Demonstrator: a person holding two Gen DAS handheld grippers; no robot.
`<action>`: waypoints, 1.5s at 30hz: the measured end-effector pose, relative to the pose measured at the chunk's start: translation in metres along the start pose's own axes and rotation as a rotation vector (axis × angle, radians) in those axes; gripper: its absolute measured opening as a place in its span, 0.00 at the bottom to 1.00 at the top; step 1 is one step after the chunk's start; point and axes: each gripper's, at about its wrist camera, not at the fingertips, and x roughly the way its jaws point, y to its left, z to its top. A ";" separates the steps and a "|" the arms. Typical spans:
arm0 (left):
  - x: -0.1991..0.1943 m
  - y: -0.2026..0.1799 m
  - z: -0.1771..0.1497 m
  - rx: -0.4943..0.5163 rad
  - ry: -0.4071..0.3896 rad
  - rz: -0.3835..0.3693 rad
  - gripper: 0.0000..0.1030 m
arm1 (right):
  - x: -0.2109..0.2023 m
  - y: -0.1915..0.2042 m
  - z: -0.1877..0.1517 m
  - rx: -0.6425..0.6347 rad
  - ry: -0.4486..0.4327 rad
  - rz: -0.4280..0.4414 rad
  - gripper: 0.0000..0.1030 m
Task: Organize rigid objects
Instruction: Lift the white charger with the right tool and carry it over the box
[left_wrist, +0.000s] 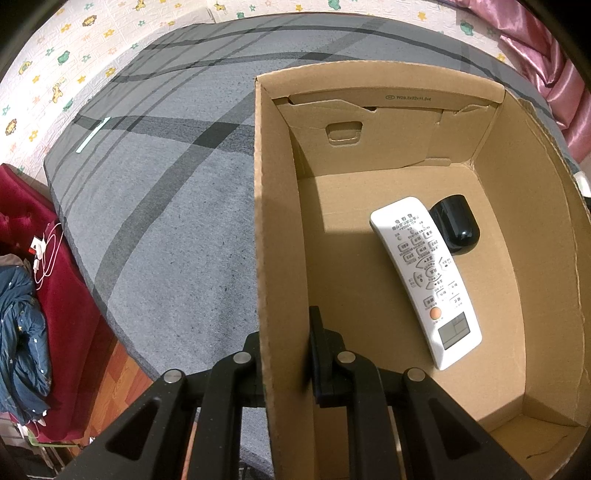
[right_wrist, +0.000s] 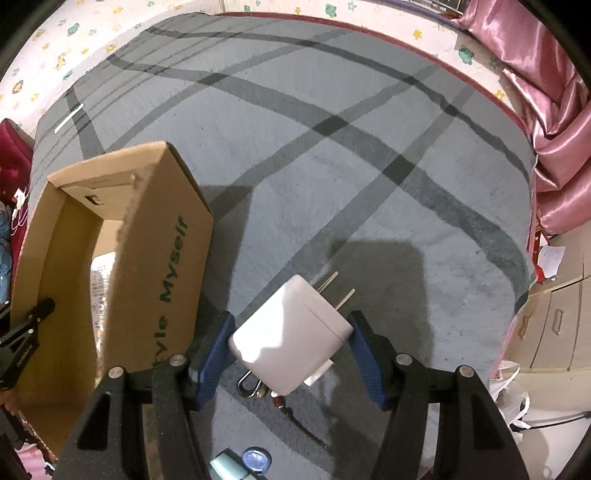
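Observation:
My left gripper (left_wrist: 284, 354) is shut on the left wall of the cardboard box (left_wrist: 280, 229), one finger inside and one outside. Inside the box lie a white remote control (left_wrist: 424, 277) and a black mouse (left_wrist: 456, 225) touching its far end. In the right wrist view my right gripper (right_wrist: 290, 345) is shut on a white plug adapter (right_wrist: 291, 338), its two metal prongs pointing away to the upper right, held above the grey bedspread. The box (right_wrist: 155, 251) stands to its left, with the left gripper's finger (right_wrist: 33, 317) showing at its near wall.
The box sits on a grey striped bedspread (right_wrist: 351, 166). A metal clip (right_wrist: 251, 386) and small trinkets lie under the adapter; a blue cap (right_wrist: 256, 459) lies near the bottom edge. Pink curtains (right_wrist: 554, 129) hang right. A red seat with cables (left_wrist: 48, 258) is left.

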 end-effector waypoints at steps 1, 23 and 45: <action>0.000 0.000 0.000 -0.001 0.001 -0.001 0.14 | -0.003 0.001 0.001 0.000 -0.004 -0.001 0.64; 0.000 -0.001 0.002 0.010 0.008 0.017 0.14 | -0.073 0.030 0.007 -0.058 -0.100 -0.004 0.64; 0.000 -0.002 0.002 0.012 0.007 0.021 0.14 | -0.088 0.105 0.006 -0.171 -0.130 0.068 0.64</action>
